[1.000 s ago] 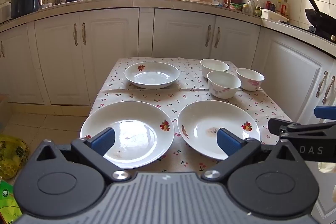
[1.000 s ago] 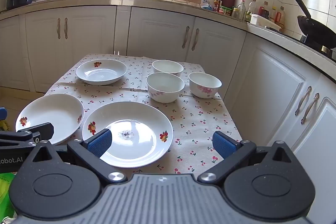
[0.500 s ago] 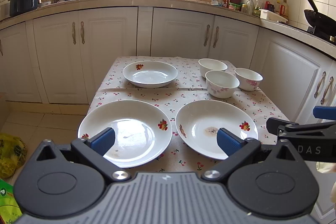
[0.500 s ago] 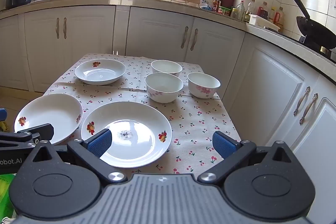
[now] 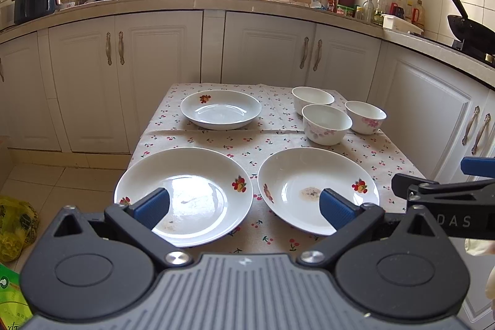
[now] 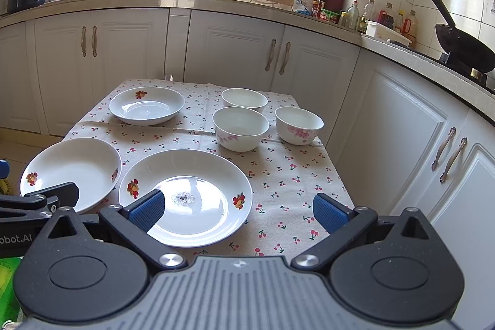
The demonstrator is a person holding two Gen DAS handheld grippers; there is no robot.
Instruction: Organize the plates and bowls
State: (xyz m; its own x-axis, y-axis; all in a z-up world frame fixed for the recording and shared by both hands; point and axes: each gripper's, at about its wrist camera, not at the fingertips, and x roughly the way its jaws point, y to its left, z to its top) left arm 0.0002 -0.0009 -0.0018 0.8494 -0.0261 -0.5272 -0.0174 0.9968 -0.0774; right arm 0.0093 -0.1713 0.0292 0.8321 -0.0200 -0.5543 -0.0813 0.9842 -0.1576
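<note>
While both blue-padded grippers, left (image 5: 244, 207) and right (image 6: 238, 211), hover wide open and empty, I'd pinch the near white fruit-printed ceramic plate (image 6: 185, 195) by its rim, lifting it level.

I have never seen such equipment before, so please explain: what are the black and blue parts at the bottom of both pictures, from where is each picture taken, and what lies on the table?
There is no robot here. A person holds one two-finger gripper in each hand, and a camera on each looks forward along its fingers.

The left camera shows the left gripper; the right camera shows the right gripper. Both are open and hold nothing.

On the cherry-print tablecloth lie three plates: two near ones, the near left plate and the near right plate with a small dirty spot, and the far plate. Three bowls stand at the far right, unstacked.
</note>
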